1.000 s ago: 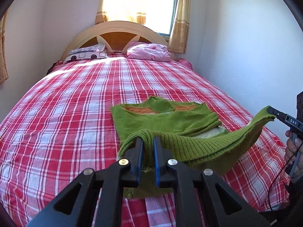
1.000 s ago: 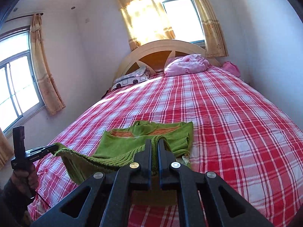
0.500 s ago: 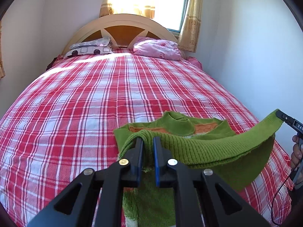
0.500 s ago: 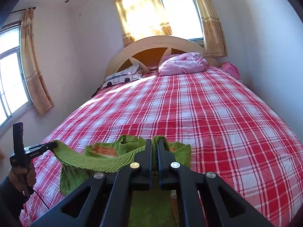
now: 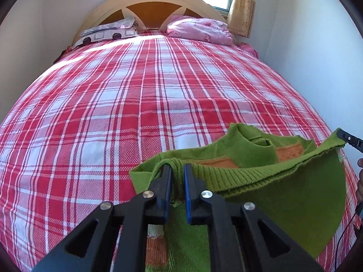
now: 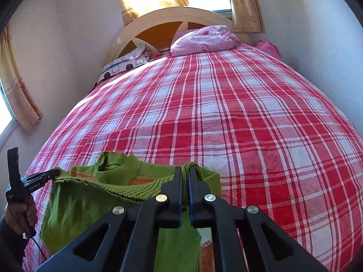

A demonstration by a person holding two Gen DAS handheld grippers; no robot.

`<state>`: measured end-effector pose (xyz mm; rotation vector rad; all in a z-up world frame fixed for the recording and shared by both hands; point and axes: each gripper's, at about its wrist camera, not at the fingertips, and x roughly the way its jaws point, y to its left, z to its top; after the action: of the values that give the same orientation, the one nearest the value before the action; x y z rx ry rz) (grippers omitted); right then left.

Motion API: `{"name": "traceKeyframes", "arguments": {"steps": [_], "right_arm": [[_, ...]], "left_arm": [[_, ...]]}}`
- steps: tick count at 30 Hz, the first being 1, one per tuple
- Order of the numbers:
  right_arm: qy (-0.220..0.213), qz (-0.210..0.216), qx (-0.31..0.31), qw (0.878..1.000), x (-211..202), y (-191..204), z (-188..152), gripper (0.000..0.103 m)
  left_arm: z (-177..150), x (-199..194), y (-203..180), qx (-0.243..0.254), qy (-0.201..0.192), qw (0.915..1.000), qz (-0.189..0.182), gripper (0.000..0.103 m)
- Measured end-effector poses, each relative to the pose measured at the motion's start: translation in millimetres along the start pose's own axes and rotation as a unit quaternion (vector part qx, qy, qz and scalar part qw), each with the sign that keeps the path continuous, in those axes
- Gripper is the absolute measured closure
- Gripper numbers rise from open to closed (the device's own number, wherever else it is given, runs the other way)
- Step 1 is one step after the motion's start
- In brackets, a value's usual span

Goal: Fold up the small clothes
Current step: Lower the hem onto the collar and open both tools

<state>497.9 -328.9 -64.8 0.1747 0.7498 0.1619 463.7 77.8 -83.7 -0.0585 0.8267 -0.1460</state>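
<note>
I hold the green sweater (image 5: 283, 195) by its ribbed bottom hem, one corner in each hand, so the hem stretches as a straight line between my two tongs. My left tongs (image 5: 175, 181) are pinching the hem's corner, the knit bunched between the blue pads. My right tongs (image 6: 185, 181) are pressed together on the opposite corner, with the fabric wrapped over their tips. Holding both corners at once keeps the fold square: I judge the hem is being carried over toward the sweater's collar (image 5: 251, 140) to halve the body.

The sweater lies on the bed (image 5: 136, 104), at the end farthest from the headboard (image 5: 154, 4), with its collar and orange stripe (image 5: 289, 154) pointing toward the headboard. The lifted part hangs loosely between the tongs and the part lying flat under them.

Between the collar and the headboard, the plaid cover is bare and flat all the way to the two pillows, the patterned pillow (image 5: 109, 31) and the pink pillow (image 5: 199, 29), which sit just below the headboard. That leaves plenty of room to lay the hem down. A wall runs close along the side of the bed where the pink pillow lies, so my right hand has less sideways room there.
</note>
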Motion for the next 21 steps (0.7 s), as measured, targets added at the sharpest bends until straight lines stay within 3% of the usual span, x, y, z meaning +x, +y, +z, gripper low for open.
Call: {"name": "traceKeyframes", "arguments": {"steps": [5, 6, 7, 9, 12, 14, 17, 21], "right_arm": [[0.040, -0.004, 0.017, 0.999, 49.8, -10.7, 4.4, 0.096], [0.047, -0.014, 0.018, 0.999, 56.4, -12.5, 4.2, 0.089], [0.046, -0.029, 0.017, 0.998, 58.4, -13.1, 3.7, 0.070], [0.032, -0.044, 0.017, 0.998, 54.0, -15.9, 3.0, 0.042], [0.011, -0.045, 0.019, 0.999, 37.5, -20.4, 2.6, 0.040], [-0.002, -0.056, 0.011, 0.998, 19.7, -18.9, -0.6, 0.040], [-0.003, -0.040, -0.020, 0.999, -5.9, -4.5, -12.6, 0.040], [0.034, -0.055, -0.078, 0.995, -24.7, 18.1, -49.4, 0.047]], "left_arm": [[-2.2, 24.7, 6.6, -0.020, 0.011, 0.9997, 0.004, 0.088], [-2.5, 26.7, 7.5, -0.024, 0.012, 0.9996, 0.004, 0.084], [-3.1, 26.6, 9.3, -0.030, 0.010, 0.9995, 0.001, 0.084], [-6.1, 20.8, 12.2, -0.040, 0.005, 0.9991, -0.006, 0.073], [-12.8, 2.3, 13.4, -0.037, -0.015, 0.9992, 0.009, 0.051], [-19.9, -9.7, 16.5, -0.038, -0.021, 0.9988, 0.024, 0.049], [-33.0, -21.5, 21.4, -0.048, -0.011, 0.9986, 0.022, 0.048], [-58.4, -27.8, 14.5, -0.038, 0.011, 0.9988, 0.028, 0.042]]}}
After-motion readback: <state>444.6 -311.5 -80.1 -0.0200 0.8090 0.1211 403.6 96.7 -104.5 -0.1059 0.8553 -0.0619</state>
